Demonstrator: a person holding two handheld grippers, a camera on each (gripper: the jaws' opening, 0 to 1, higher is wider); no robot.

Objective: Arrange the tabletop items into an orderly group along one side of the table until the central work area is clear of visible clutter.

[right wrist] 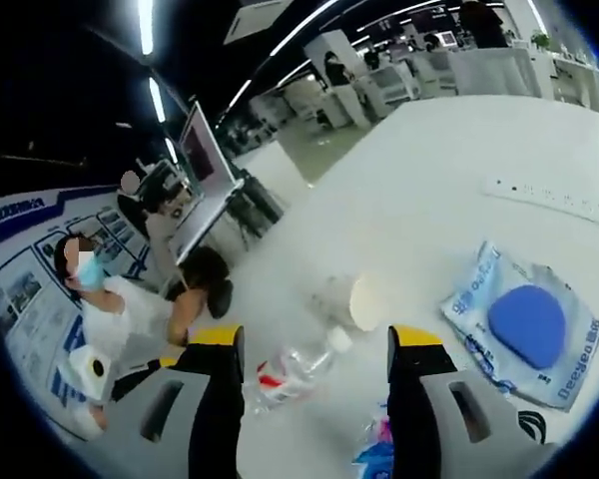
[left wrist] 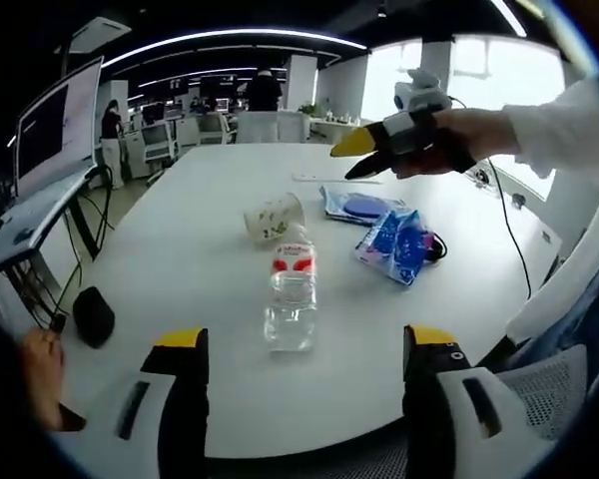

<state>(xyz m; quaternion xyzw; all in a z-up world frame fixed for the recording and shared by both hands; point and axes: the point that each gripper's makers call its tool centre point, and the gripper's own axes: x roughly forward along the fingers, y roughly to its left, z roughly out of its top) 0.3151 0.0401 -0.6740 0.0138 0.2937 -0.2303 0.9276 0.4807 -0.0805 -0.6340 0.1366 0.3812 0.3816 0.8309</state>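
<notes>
Bottle lies ahead between left claw's spread jaws; right claw spread.

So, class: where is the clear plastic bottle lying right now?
In the left gripper view the clear plastic bottle lies on the white table, ahead between the open jaws, just below the tipped paper cup.

Daylight from tall windows washes the white desk pale, blowing out the glass, while curved ceiling light strips glow overhead. Soft, faint shadows sit under a clear bottle on the desk. Fisheye bending warps straight lines toward the edges. The right gripper view is softer and smeared, its ceiling strips flaring against a dim background.
</notes>
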